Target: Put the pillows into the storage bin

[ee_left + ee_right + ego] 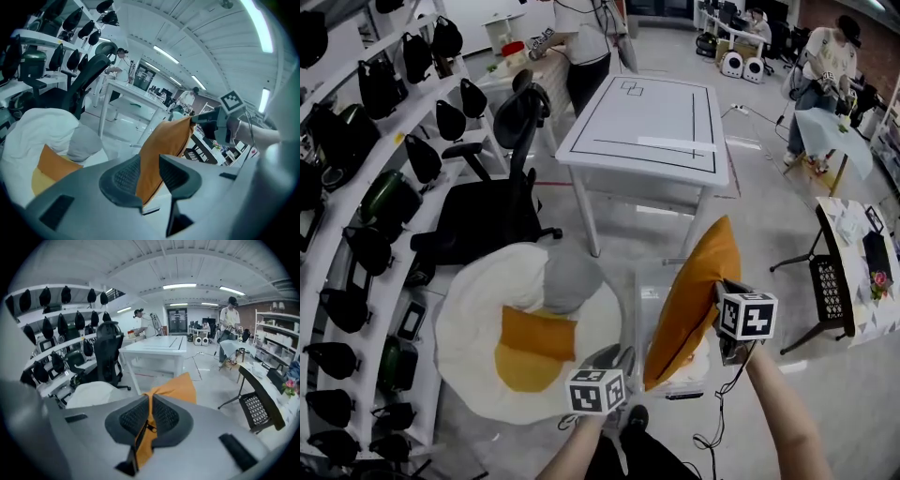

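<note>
**Item 1. Orange pillow (694,300).** We hold it upright by one edge over the clear storage bin (649,314). Its lower end is down at the bin's mouth, but we cannot tell how deep it reaches inside. We judge that it hangs edge-on so it can slide into the narrow bin instead of bridging the rim.

**Item 2. Right gripper (150,399).** The jaws are narrow and pinched on the orange pillow's seam, beside the zip pull. The seam likely gives them flat, firm cloth to bite, where the stuffed middle would be too thick.

**Item 3. Left gripper (150,158).** The jaws are wide and grip nothing. The pillow's lower part shows in the gap between them, and we cannot tell whether it touches them. We read this hand as placed low to steady the loose end or press it down.

**Item 4. Storage bin.** It is transparent and stands on the floor (769,216), just right of the egg-shaped cushion (478,319) and close in front of us. That keeps each carry from the pile short.

**Item 5. Remaining stock.** A grey pillow (570,281) and a second orange pillow (539,330) lie on the egg-shaped cushion, left of the bin, with no gripper on them. With those two not yet in, we judge the task to be in its early part.
</note>
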